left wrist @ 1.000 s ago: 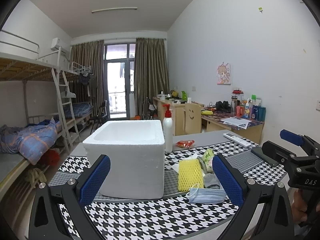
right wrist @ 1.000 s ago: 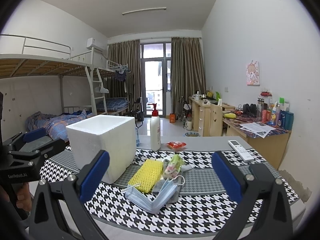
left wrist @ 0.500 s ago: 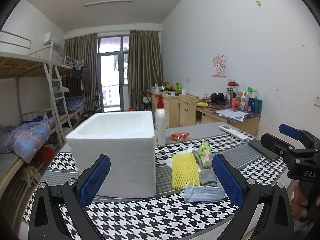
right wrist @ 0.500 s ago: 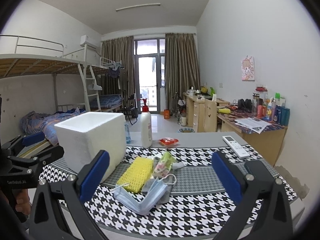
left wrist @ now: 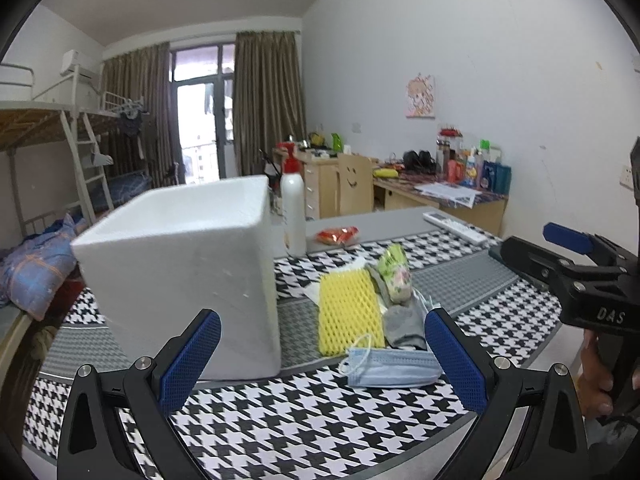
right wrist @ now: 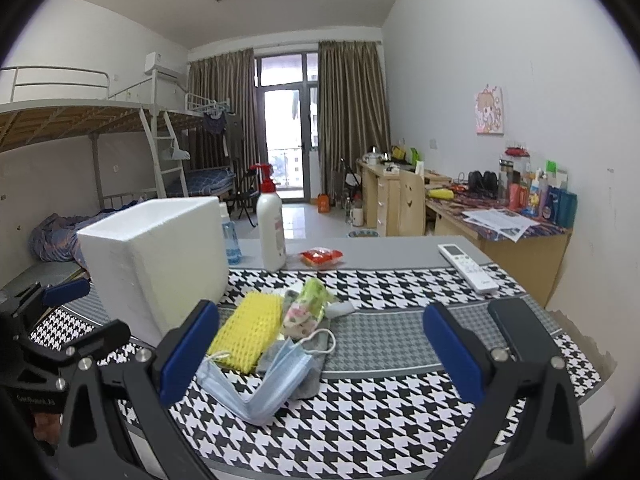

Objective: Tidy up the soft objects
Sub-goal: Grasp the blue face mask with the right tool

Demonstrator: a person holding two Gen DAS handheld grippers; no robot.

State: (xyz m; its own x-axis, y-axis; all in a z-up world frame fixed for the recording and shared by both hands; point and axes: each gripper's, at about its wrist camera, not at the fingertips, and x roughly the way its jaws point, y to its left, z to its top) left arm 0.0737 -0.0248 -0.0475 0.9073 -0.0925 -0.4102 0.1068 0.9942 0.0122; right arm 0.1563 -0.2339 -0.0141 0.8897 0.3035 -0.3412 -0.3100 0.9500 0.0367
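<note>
At frame centre, soft pile: yellow foam net (left wrist: 347, 312), grey sock (left wrist: 404, 326), floral pouch (left wrist: 396, 274) and blue face mask (left wrist: 394, 366) lie touching one another on the houndstooth bench (left wrist: 320, 420).
Foam box (left wrist: 180, 268): white, open-topped, just left of the pile, centre-left of frame.
Left claw (left wrist: 322, 364): released, blue pads spread wide at lower frame, empty, above the near bench edge.
Right claw (right wrist: 320, 354): released, empty, pads either side of the mask in the right wrist view.
Background: lotion bottle (right wrist: 270, 232), red packet (right wrist: 322, 257), remote control (right wrist: 468, 267) at the bench's far side.
</note>
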